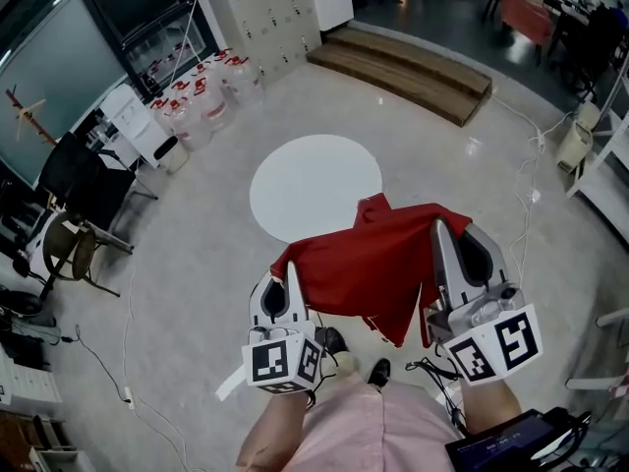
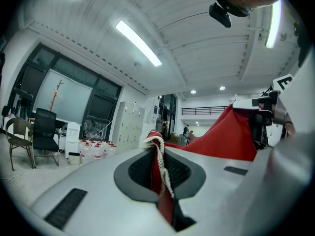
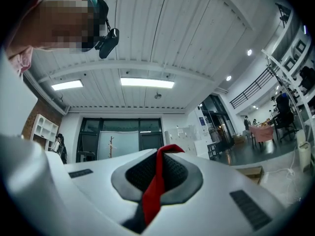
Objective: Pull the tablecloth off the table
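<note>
My left claw [image 1: 291,271] is clamped on the corded hem of the red tablecloth [image 1: 373,259]. The cloth hangs between my hands, its far corner at the round white desk's [image 1: 305,180] 5 o'clock rim. My right claw [image 1: 440,226] pinches the opposite edge. The pull-off looks nearly finished; next I should draw that corner clear.

Water jugs [image 1: 201,96] clustered upper left, wooden steps [image 1: 403,67] at top, dark chairs [image 1: 84,180] far left
</note>
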